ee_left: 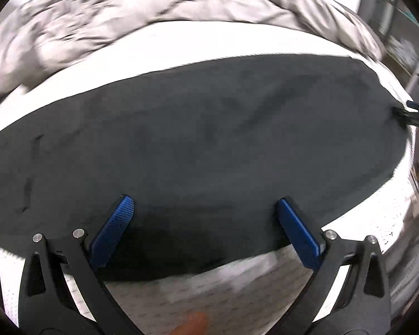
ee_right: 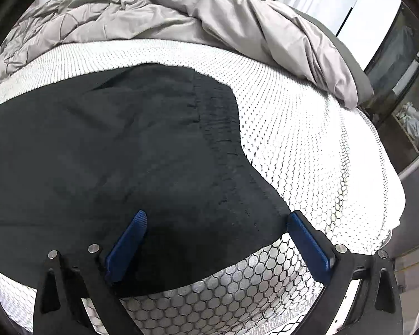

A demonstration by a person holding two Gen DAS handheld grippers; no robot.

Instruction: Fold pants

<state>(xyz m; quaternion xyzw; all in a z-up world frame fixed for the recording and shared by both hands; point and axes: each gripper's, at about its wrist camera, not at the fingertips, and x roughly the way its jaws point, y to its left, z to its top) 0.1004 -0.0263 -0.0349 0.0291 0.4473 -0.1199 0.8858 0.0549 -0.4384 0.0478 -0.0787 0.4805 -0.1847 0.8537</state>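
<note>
Item: pants (ee_right: 103, 150), dark, laid flat on the bed, on a white mattress cover (ee_right: 307, 145) with a honeycomb pattern. The gathered waistband (ee_right: 223, 128) lies toward my right side; the near edge runs just ahead of both my tools.

Handling, as I judge it: soft, light, limp cloth, not fragile; it will sag and drag on the textured cover and may slip if only one layer is pinched. Best taken at the near edge, at the waistband corner on the right and well along the leg on the left, catching all layers.

Left hand-held gripper (ee_left: 204, 206): jaws wide apart, holding nothing, blue pads (ee_left: 114, 229) over the near edge of the pants; whether they touch I cannot tell.

Right hand-held gripper (ee_right: 216, 219): jaws wide apart, holding nothing, poised over the waistband corner.

Surroundings: crumpled grey duvet (ee_right: 153, 11) heaped at the far side of the bed, apart from the pants.
</note>
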